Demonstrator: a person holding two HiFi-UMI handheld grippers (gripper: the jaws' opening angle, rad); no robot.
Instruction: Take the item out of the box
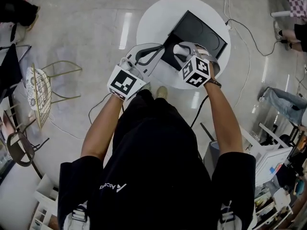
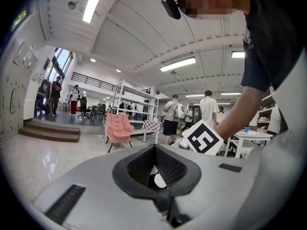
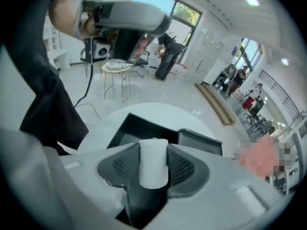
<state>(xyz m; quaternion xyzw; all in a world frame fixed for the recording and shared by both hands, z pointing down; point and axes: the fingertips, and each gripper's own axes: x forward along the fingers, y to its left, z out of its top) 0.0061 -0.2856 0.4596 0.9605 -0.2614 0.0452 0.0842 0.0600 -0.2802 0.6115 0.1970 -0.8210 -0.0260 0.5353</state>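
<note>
Right tongs [image 3: 153,148]: clamped on the roll [image 3: 153,163], one pad on each side.
Roll: between the right pads, with the box [image 3: 140,128] below and beyond the tips.
Left tongs [image 2: 154,148]: closed and empty, beside the right tongs.
Risk: the roll looks soft and smooth. A slack grip or a tilt may drop it back into the box or onto the tabletop [image 3: 160,110].

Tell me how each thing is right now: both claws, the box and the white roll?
Right claw: shut on the white roll.
White roll: gripped between the pads.
Black box: open, sitting on the round table.
Left claw: shut, holding nothing.
</note>
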